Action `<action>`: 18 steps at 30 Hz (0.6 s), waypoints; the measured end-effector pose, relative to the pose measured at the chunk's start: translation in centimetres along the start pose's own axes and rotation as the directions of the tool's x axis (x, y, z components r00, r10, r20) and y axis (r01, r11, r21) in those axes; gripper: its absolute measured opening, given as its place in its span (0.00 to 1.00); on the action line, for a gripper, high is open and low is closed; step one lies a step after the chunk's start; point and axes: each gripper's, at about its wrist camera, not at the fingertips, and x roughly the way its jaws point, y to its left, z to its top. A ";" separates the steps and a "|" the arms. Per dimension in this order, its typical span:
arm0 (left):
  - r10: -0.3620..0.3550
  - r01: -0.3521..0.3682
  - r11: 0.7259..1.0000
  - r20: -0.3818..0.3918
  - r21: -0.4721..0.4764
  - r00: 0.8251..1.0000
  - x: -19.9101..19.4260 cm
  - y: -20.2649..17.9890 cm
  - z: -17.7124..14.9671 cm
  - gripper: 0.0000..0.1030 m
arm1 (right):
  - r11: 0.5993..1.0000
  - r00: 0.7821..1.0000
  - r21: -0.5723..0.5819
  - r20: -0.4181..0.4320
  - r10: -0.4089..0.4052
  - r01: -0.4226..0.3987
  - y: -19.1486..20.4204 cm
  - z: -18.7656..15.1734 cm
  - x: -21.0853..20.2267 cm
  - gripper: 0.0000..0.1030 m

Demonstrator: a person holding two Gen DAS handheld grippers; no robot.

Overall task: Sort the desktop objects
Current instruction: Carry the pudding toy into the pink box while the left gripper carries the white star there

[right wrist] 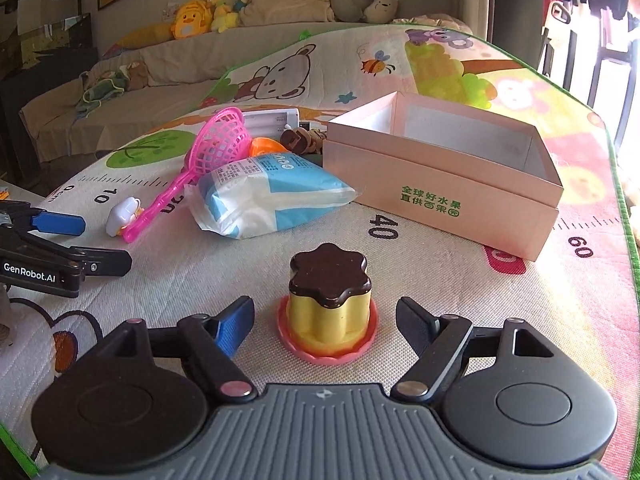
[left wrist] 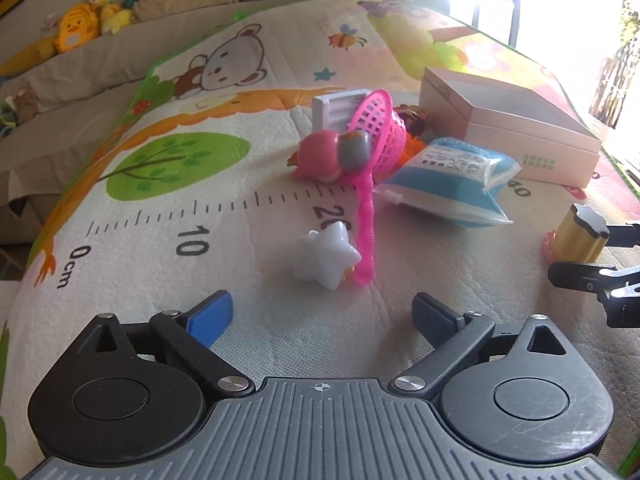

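On the play mat: a toy pudding [right wrist: 329,304] stands upright between the spread fingers of the right gripper [right wrist: 325,322], with clear gaps on both sides.
Right gripper: wide open, holding nothing, its fingers flanking the pudding's yellow body.
Left gripper [left wrist: 322,314]: also wide open and empty, resting low on the mat [left wrist: 160,320] and facing a white star toy [left wrist: 327,255] that lies just ahead, beside the handle of a pink net [left wrist: 370,184].
Likely destination: the open pink box [right wrist: 460,184] behind the pudding looks empty in the part that shows.
Handling: the pudding looks like light, rigid moulded plastic and probably smooth; I judge the fluted yellow sides the best hold, above the pink saucer rim and below the brown cap.
Risk: the cap may be a separate piece; I cannot tell.
Hard to see: a brown toy [right wrist: 298,140] and an orange piece [right wrist: 266,146] sit partly hidden behind the blue-and-white packet [right wrist: 272,196]; window glare washes out the left view's upper right.
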 end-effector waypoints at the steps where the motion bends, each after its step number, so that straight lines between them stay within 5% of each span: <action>1: 0.003 -0.003 1.000 -0.008 -0.002 1.000 0.1 0.0 0.1 1.00 | 1.000 1.000 -0.001 0.004 0.001 -0.001 0.0 0.0 -0.1 0.76; 8: 0.007 -0.007 1.000 -0.024 0.000 1.000 0.1 -0.1 0.0 1.00 | 1.000 1.000 0.009 0.027 0.007 -0.007 -0.1 -0.2 -0.4 0.77; 13: -0.032 0.033 0.999 0.036 -0.026 0.999 -1.4 0.0 -0.6 1.00 | 1.000 0.999 -0.002 0.031 -0.006 0.006 0.1 -0.2 -0.5 0.77; 18: -0.012 0.012 1.000 0.016 -0.006 1.000 -0.4 -0.8 0.4 0.80 | 1.000 1.000 -0.016 0.029 0.003 -0.002 0.3 -0.2 -0.4 0.77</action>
